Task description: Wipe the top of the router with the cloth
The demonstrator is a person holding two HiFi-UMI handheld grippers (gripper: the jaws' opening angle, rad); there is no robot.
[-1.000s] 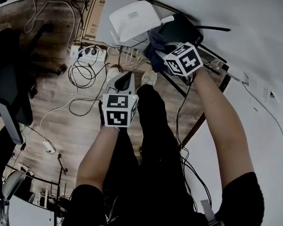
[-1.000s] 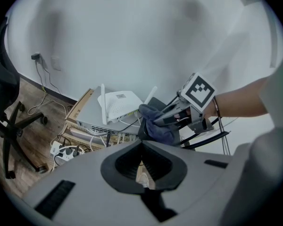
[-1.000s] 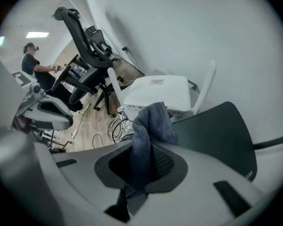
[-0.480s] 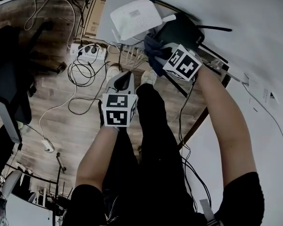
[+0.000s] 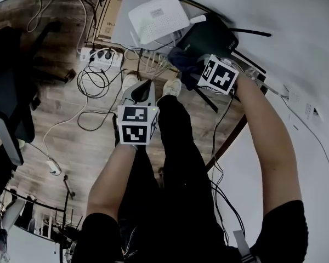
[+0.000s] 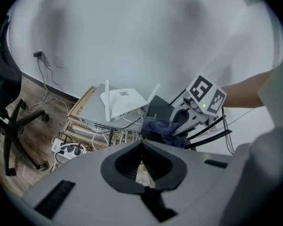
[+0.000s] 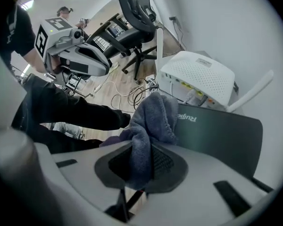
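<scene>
Right gripper (image 7: 141,166): clenched on cloth (image 7: 153,114), at black router (image 7: 221,138) near edge; top extends ahead-right. Left gripper (image 6: 142,166): clenched, empty, farther off.

Right gripper (image 7: 142,160), arm outstretched, pinches the cloth (image 7: 155,112); left gripper (image 5: 143,88) hangs closed.

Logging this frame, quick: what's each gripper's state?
Left gripper: shut, empty.
Right gripper: shut on cloth.
</scene>
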